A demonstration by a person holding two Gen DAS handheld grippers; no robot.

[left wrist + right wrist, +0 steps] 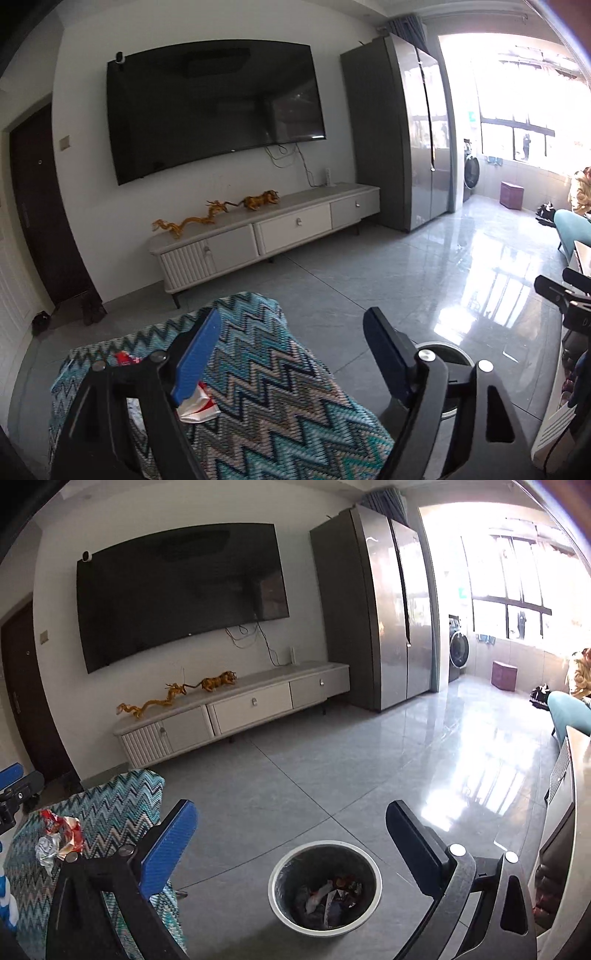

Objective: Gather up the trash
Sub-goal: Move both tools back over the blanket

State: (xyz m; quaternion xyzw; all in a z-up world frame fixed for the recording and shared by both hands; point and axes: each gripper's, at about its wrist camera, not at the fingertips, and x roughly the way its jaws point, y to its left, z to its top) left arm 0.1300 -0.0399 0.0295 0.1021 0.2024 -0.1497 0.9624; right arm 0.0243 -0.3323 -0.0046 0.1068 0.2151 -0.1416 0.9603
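Two grippers hang spread and empty: the left gripper (291, 332) over a zigzag cloth (266, 387), the right gripper (291, 823) above the bin (325, 849) on the floor. Crumpled wrappers (59, 836) lie on the cloth; more trash (330, 895) sits inside the bin.

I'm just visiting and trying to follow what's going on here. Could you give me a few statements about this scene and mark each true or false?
1. The bin already holds trash. True.
2. The right gripper grips a wrapper. False: its jaws are open with nothing between them.
3. Crumpled wrappers lie on the zigzag cloth. True.
4. The bin stands on the cloth. False: it stands on the tiled floor beside it.
5. The left gripper is empty. True.
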